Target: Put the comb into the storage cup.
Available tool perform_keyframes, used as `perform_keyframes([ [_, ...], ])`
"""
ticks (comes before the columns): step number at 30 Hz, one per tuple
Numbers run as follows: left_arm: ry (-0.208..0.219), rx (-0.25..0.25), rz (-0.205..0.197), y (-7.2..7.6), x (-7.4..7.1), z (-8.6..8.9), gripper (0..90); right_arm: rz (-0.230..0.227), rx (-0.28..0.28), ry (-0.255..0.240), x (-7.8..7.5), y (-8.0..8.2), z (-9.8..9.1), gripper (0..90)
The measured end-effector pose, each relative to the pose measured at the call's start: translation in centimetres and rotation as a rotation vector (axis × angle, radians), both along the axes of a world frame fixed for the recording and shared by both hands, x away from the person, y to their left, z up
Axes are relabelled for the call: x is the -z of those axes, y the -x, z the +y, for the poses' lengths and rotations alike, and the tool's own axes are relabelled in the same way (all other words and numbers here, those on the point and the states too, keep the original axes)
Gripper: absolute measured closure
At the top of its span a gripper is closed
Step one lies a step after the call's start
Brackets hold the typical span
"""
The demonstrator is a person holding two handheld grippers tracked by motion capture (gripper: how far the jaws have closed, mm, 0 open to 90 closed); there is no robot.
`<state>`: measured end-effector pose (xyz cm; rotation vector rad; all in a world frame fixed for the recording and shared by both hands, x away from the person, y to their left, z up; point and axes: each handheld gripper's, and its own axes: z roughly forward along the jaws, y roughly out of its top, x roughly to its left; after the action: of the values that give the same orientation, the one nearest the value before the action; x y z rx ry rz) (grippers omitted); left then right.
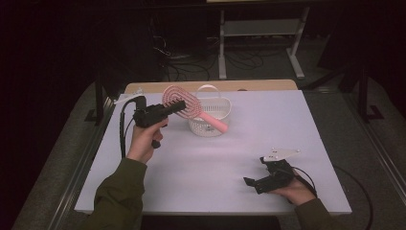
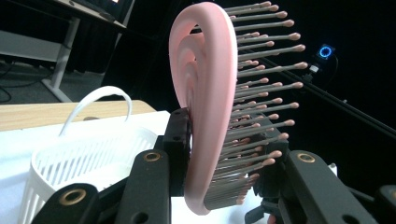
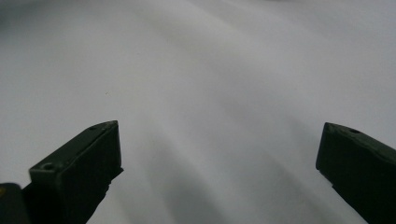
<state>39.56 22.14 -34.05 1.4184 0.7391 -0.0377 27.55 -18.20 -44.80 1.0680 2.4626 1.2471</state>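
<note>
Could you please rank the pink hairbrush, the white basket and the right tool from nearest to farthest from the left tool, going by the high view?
1. Pink hairbrush: clamped in the left tool.
2. White basket: just beyond it, under the brush handle.
3. Right tool: far across the table, near its front edge.

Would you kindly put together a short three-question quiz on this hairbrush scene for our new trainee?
1. True or false: the left gripper is shut on the head of the pink plastic hairbrush.
2. Where does the brush's handle point? A) toward the person's sleeve B) over the white slotted plastic basket C) off the table's left edge
3. Fill in: the right gripper rests low on the white table with its jaws ____.

Key
1. True: in the left gripper view the jaws clamp the brush head, bristles to one side.
2. B.
3. Open: nothing lies between them.
</note>
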Motion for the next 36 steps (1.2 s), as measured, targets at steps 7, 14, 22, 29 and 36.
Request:
perform_keyframes([
  [7, 0.005, -0.006, 0.005, -0.7, -0.2, 0.1, 64.6, 0.001, 0.0, 0.001, 0.0, 0.0, 0.0, 0.0],
  [14, 0.013, -0.015, 0.005, -1.4, -0.9, 0.5, 64.6, 0.001, 0.0, 0.002, 0.0, 0.0, 0.0, 0.0],
  [22, 0.008, -0.027, -0.007, -2.0, -1.7, 0.5, 64.5, 0.004, -0.001, 0.002, 0.0, 0.0, 0.0, 0.0],
  [29, 0.008, -0.048, -0.016, -2.7, -2.0, 0.6, 64.5, 0.003, -0.006, 0.004, 0.1, 0.0, 0.0, 0.0],
  [36, -0.006, -0.07, -0.016, -3.4, -2.0, 0.3, 64.5, 0.002, -0.007, 0.004, 0.1, 0.0, 0.0, 0.0],
])
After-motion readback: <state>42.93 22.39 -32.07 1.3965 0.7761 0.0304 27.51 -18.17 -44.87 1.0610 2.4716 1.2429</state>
